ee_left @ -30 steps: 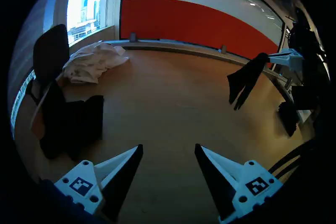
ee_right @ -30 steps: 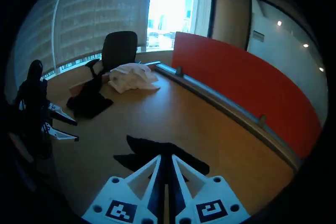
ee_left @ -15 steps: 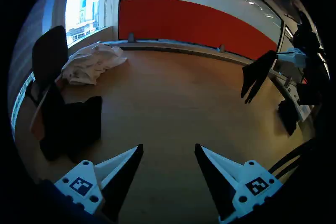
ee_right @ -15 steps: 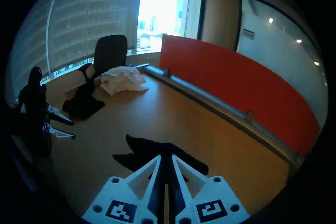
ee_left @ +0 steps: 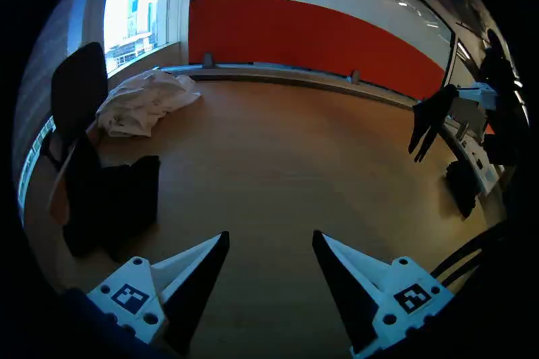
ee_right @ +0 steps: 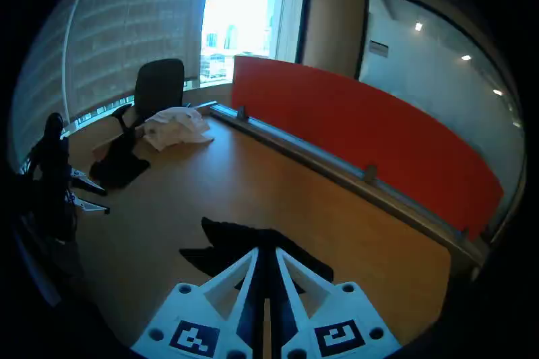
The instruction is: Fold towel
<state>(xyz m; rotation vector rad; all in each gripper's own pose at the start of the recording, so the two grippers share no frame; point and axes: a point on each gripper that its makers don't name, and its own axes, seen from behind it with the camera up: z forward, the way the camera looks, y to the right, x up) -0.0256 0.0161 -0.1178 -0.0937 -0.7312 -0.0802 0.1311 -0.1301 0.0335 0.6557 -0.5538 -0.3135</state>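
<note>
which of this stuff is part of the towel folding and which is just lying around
In the job: dark towel, hanging from the shut right gripper; open left gripper; wooden table.

Lying about: white cloth heap, black cloth pile, office chair, red divider.

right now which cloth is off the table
The black cloth hanging from the right gripper; the white pile and other dark cloth lie on the table.
</note>
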